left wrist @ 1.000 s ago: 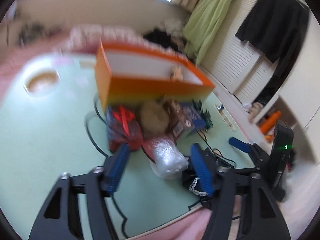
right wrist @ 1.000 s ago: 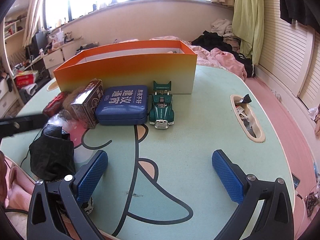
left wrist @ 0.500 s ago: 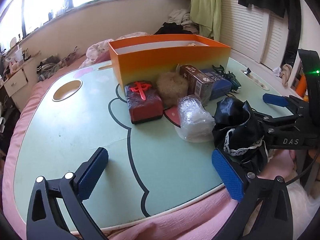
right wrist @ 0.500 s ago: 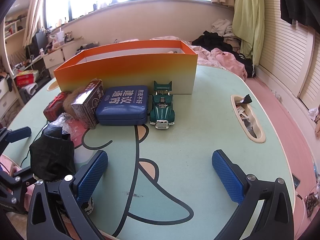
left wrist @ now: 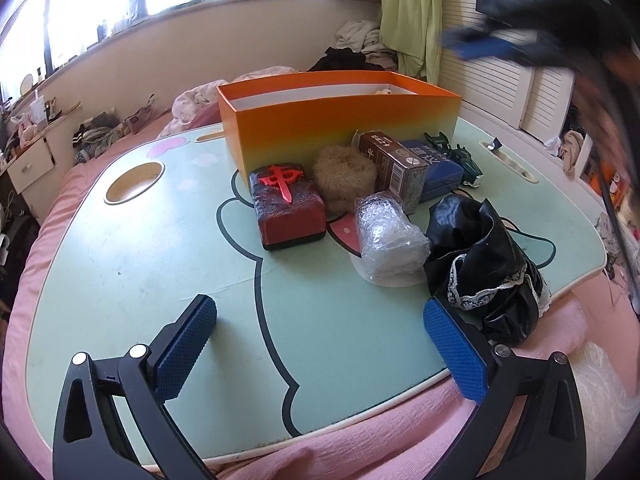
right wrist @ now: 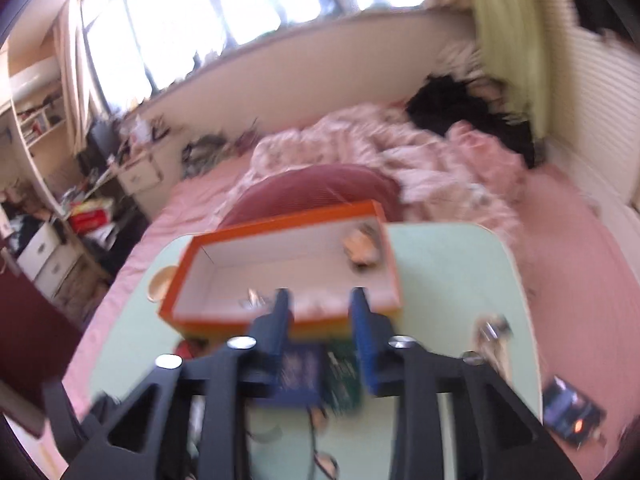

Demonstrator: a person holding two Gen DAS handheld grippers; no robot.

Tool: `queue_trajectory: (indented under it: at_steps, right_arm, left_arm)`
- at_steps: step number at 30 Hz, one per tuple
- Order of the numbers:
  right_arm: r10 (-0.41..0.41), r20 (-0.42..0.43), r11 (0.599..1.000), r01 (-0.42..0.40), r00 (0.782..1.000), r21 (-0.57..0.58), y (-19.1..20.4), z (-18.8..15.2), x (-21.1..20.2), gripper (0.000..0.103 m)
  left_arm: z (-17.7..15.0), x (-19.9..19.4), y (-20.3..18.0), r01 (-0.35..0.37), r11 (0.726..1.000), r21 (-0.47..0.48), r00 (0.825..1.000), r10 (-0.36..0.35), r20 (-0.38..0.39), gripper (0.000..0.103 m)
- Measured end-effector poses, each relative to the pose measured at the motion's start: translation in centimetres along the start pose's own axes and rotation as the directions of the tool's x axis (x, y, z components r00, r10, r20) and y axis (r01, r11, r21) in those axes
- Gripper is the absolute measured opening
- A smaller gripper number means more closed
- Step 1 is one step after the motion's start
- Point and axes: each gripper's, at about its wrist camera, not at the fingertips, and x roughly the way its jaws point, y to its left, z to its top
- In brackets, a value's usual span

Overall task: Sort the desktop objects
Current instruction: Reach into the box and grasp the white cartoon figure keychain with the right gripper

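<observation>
Grippers first, nearest to us: our left gripper [left wrist: 320, 344] hovers low over the near edge of the mint-green lap table [left wrist: 100, 280], jaws spread wide with nothing between them. Our right gripper [right wrist: 320, 312] is blurred, raised above the table; its jaws have just been closing and stand narrow with a gap. We see nothing pressed between the pads.

Items on the table, near to far, left-wrist view:
1. Black lace-trimmed fabric bundle [left wrist: 484, 264], just beside the left gripper's right-hand pad.
2. Bubble-wrapped parcel [left wrist: 388, 236], touching the bundle.
3. Red block with a raised red character [left wrist: 288, 208].
4. Tan fluffy ball [left wrist: 344, 176].
5. Brown carton [left wrist: 396, 164].
6. Blue case [left wrist: 436, 168].
7. Green toy car [left wrist: 460, 156].

Orange box [left wrist: 340, 120], behind the row: mostly bare inside. The right-wrist view shows 1 pale small item [right wrist: 360, 244] near a far corner and something glinting, too blurred to name, near the front wall.

We judge the sorting barely begun: 7 items remain outside, all still to go in.
</observation>
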Motion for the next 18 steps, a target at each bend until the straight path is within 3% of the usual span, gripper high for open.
queue_trajectory:
  at_steps: [3,6,10,12,15,16,18]
  right_arm:
    - [-0.138,-0.117,0.990,0.135,0.983,-0.037,0.5,3.1,5.3,0.027]
    - [-0.200,-0.214,0.980,0.198,0.956,-0.028,0.1,4.2,9.9,0.027]
    - [-0.306,-0.233,0.952,0.302,0.923,-0.056,-0.2,4.2,12.9,0.033]
    - [-0.391,-0.240,0.921,0.375,0.889,-0.108,0.0,3.9,14.4,0.033]
    - [-0.447,-0.247,0.894,0.418,0.860,-0.161,0.8,4.0,16.0,0.047]
    - [-0.449,-0.260,0.893,0.415,0.855,-0.176,1.0,4.0,16.5,0.047]
    - [-0.472,-0.272,0.878,0.420,0.839,-0.228,1.5,4.1,17.2,0.033]
  left_arm:
    - [0.0,0.0,0.0,0.000,1.000,0.000,1.000,0.000,0.000,0.103]
    - [0.0,0.1,-0.1,0.001,1.000,0.001,1.000,-0.001,0.001,0.103]
    - [0.0,0.1,0.0,0.005,1.000,0.002,1.000,-0.005,0.005,0.103]
    - [-0.1,0.0,0.1,0.007,1.000,0.004,1.000,-0.007,0.007,0.103]
    - [-0.2,-0.1,0.1,0.010,1.000,0.006,1.000,-0.010,0.011,0.103]
    - [-0.2,-0.1,0.0,0.010,1.000,0.006,1.000,-0.010,0.011,0.103]
    - [-0.2,-0.1,0.0,0.010,1.000,0.006,1.000,-0.010,0.012,0.103]
